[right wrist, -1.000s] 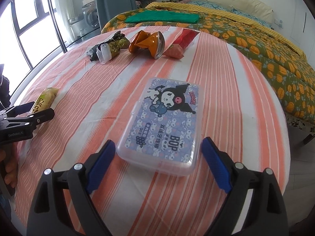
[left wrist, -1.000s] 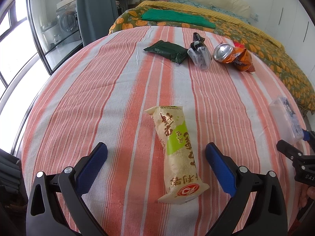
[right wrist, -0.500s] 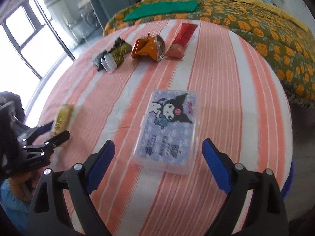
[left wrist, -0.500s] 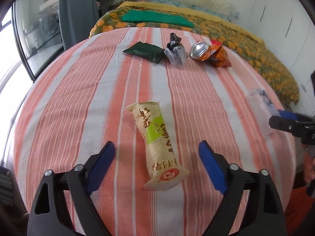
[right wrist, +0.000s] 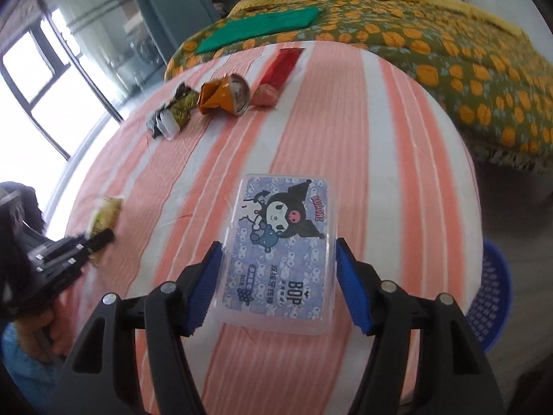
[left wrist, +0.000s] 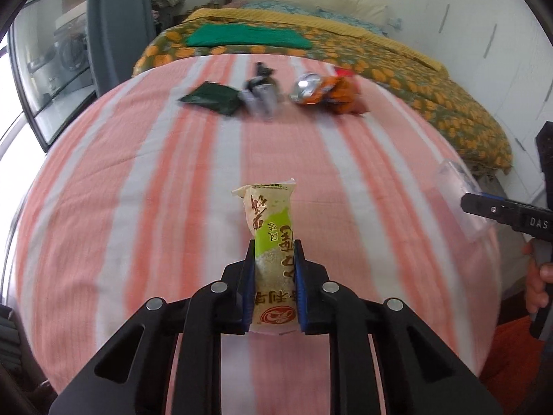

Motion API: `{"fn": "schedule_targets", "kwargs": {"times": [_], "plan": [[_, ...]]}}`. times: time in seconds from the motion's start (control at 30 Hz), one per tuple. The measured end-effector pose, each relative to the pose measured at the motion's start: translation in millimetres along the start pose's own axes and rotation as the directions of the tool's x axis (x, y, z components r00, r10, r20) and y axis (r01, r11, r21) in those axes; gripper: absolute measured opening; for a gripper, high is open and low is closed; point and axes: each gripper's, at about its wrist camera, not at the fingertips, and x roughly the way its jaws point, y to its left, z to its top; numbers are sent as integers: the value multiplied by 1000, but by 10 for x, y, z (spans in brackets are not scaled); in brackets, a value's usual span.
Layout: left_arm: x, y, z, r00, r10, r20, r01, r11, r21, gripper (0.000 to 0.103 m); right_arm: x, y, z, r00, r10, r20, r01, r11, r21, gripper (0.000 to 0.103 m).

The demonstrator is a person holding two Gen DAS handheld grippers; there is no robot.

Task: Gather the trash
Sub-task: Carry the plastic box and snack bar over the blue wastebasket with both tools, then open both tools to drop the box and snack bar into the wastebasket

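- The left gripper (left wrist: 273,259) is clamped on the snack pack (left wrist: 272,245), pads pressed flat against both its long sides, gripping the near half. The pack's long axis runs straight out from the jaws, its far end poking forward over the striped table (left wrist: 138,207).
- The right gripper (right wrist: 278,259) has its jaws closed onto the two long edges of the plastic box (right wrist: 281,249); the pads touch its sides, and the box's long axis also points away along the fingers. Whether it is lifted off the cloth, I cannot tell.
- The one spatial fact I'd watch: a blue basket (right wrist: 490,297) sits low, off the table's edge on the right gripper's right side. If that is the bin, the right gripper is much nearer to it; the left must carry across.
- Only the right view shows the basket. The left view alone shows the dark green packet (left wrist: 211,98); both show the crushed can (right wrist: 224,95) at the far side, though blurred in the left view.
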Motion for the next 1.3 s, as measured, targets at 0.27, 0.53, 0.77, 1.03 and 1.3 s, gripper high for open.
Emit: {"fn": "schedule_targets", "kwargs": {"times": [0.27,0.53,0.77,1.03,1.3], "plan": [[110,-1024,19,976,-205,-66,208,977,46,18,-613,-934,-272,975,202,94,-219,947,233,63],[259,-2243,150,942,-311,-128,328,932,156,18,-1148,-2053,-422,987,11,159,-60,951,305,63],[524,-3216,142,916,-355,-186,391,893,224,18,-1104,-2809,-684,983,-111,147,51,930,365,63],[1181,-3944,46,910,-318,-265,383,890,247,18,-981,-3162,-800,985,-122,121,62,909,413,63],[1665,-4166,-59,922,-264,-284,341,902,267,41,-887,-3303,-740,984,-109,138,35,889,456,76]]}}
